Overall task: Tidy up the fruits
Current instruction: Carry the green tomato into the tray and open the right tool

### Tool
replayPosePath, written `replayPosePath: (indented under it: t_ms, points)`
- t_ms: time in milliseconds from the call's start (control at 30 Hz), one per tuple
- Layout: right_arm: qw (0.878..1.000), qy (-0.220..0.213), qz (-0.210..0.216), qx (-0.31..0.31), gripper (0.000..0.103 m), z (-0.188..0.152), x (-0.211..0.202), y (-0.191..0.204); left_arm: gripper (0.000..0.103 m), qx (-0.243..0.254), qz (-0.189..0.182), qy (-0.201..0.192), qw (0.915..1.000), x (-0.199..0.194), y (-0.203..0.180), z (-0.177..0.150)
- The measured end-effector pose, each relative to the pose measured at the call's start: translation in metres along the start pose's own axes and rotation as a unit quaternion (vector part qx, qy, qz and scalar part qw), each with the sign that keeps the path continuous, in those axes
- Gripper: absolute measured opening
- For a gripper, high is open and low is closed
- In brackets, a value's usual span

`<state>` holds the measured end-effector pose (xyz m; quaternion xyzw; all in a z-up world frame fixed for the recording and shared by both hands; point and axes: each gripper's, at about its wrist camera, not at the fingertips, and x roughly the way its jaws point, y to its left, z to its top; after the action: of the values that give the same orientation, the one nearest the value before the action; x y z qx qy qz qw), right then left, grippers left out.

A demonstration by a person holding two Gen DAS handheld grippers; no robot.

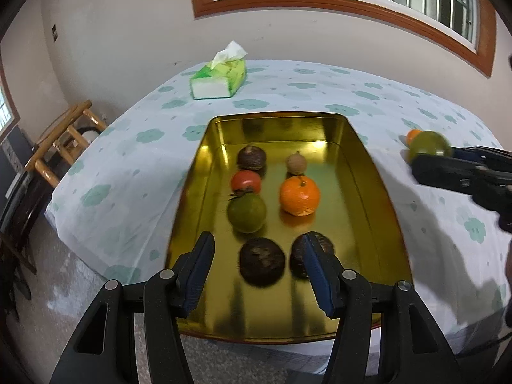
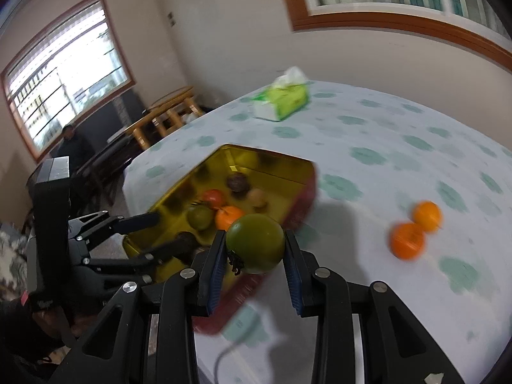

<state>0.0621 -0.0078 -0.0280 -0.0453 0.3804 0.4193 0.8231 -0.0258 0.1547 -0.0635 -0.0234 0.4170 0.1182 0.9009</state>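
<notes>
Right gripper [image 2: 254,249]: pinching one green tomato [image 2: 255,243].
Left gripper [image 1: 259,256]: jaws spreading, empty.
Gold tray [image 1: 368,172]: holding seven fruits.
Oranges [image 2: 407,240]: two lying right.

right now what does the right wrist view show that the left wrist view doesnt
Only the right wrist view shows two loose orange mandarins on the floral tablecloth and the stalk of the green round fruit clamped in the right gripper.
Only the left wrist view shows both dark brown round fruits between the open left gripper fingers.
Both show the gold metal tray and the green tissue pack.
</notes>
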Motion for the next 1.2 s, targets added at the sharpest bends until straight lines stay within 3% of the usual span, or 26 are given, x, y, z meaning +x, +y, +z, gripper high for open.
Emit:
replayPosePath:
  t_ms: [167, 467, 800, 1000, 1133, 1200]
  points:
    - [0.999, 0.023, 0.005, -0.024, 0.031, 0.016, 0.036, 0.018, 0.064, -0.012, -0.003, -0.001, 0.9999, -0.003, 0.015, 0.0]
    - [0.997, 0.065, 0.002, -0.042, 0.032, 0.042, 0.1, 0.036, 0.065, -0.016, -0.005, -0.009, 0.9998, -0.011, 0.028, 0.0]
    - [0.996, 0.082, -0.013, -0.038, 0.034, 0.049, 0.132, 0.04, 0.065, -0.025, -0.006, -0.012, 0.9996, -0.014, 0.037, 0.001]
    - [0.998, 0.056, -0.008, -0.026, 0.036, 0.053, 0.121, 0.037, 0.065, -0.026, -0.003, -0.006, 0.9996, -0.013, 0.036, 0.0]
    - [1.0, 0.024, 0.0, -0.011, 0.051, 0.055, 0.103, 0.032, 0.066, -0.02, -0.002, -0.005, 0.9998, -0.013, 0.031, 0.0]
    - [1.0, 0.001, 0.006, 0.001, 0.052, 0.054, 0.089, 0.027, 0.066, -0.017, -0.001, -0.007, 0.9998, -0.014, 0.029, 0.001]
